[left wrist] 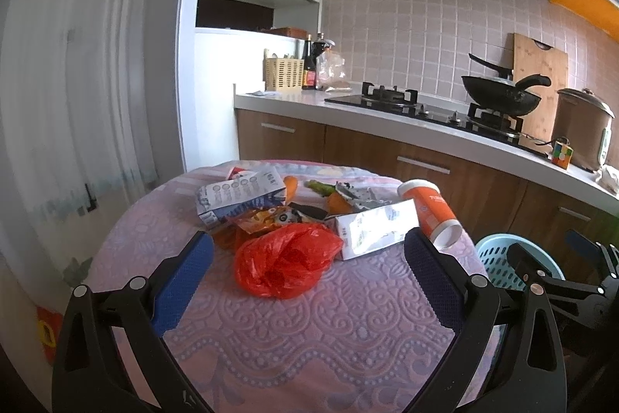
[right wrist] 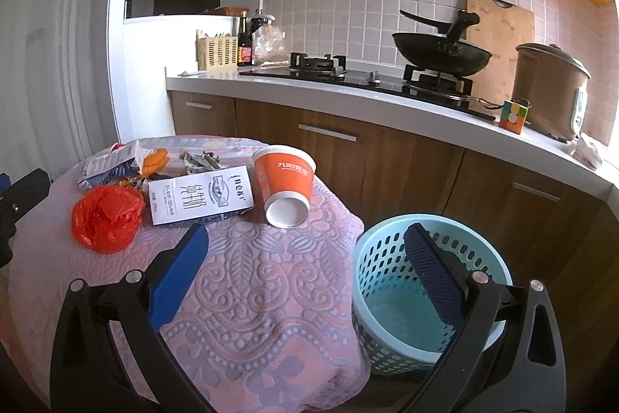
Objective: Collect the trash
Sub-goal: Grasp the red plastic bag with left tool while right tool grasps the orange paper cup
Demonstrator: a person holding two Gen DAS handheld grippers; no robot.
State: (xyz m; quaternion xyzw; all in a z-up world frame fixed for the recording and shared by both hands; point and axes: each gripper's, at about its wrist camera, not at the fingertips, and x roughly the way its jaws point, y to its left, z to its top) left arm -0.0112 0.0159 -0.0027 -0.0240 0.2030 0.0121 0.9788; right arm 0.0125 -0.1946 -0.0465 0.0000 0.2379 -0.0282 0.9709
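A small table under a pink patterned cloth (left wrist: 309,328) (right wrist: 263,289) carries a heap of trash. A crumpled red plastic bag (left wrist: 286,260) (right wrist: 106,217) lies nearest, flanked by a white carton (left wrist: 373,227) (right wrist: 201,198), a blue-and-white carton (left wrist: 240,196) (right wrist: 106,167), snack wrappers (left wrist: 271,217) and an overturned orange paper cup (left wrist: 427,211) (right wrist: 286,184). My left gripper (left wrist: 309,242) is open just short of the red bag, nothing between its fingers. My right gripper (right wrist: 305,235) is open over the table's right edge, beside a light blue basket (right wrist: 421,293) (left wrist: 516,262) on the floor.
A white counter (right wrist: 387,103) with brown cabinets runs behind the table. On it are a gas hob, a black wok (right wrist: 441,55), a cutting board, a brown cooker (right wrist: 549,88), a colour cube (right wrist: 512,117), bottles and a utensil caddy (right wrist: 216,53). A white wall stands left.
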